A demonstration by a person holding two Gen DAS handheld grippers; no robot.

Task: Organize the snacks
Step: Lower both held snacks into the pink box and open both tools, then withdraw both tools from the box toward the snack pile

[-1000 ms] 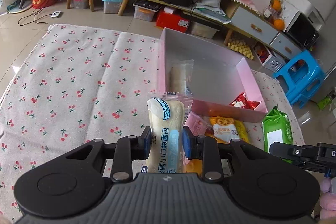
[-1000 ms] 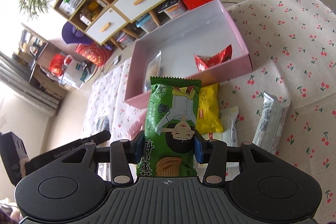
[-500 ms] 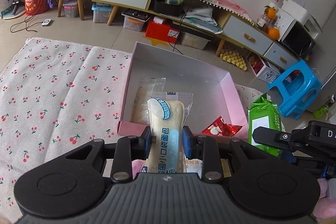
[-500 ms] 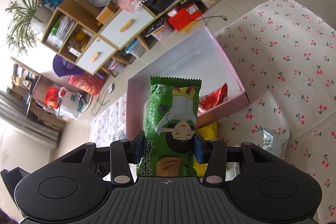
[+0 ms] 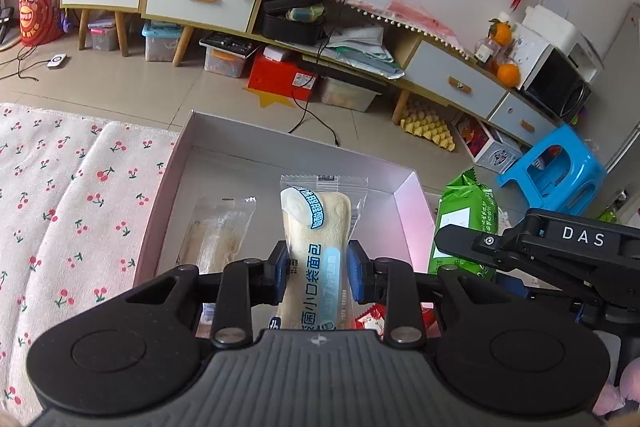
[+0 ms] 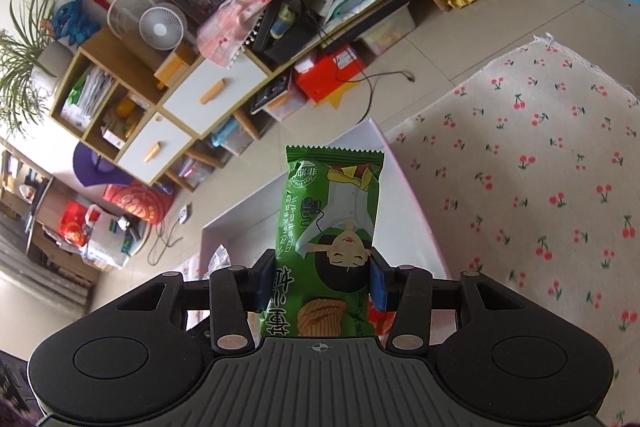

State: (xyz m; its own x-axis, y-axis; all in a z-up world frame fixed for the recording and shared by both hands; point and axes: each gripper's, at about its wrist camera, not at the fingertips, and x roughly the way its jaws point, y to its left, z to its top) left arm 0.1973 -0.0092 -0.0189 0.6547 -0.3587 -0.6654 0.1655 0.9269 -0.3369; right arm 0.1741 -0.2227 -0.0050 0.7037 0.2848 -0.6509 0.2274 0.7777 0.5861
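Your left hand-held gripper (image 5: 318,273) is matte black, with a ribbed grey housing at the near edge marked by a small crosshair, two round discs at its outer corners, silver screws on the linkage bars and blue pads on its fingers (image 5: 355,277). Your right hand-held gripper (image 6: 320,277) has the same build and the same blue pads. Seen from the left wrist, its black side arm carries white letters reading DAS.

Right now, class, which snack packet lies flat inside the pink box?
The clear-wrapped bread packet on the box floor; the white one and green one are held in tongs.
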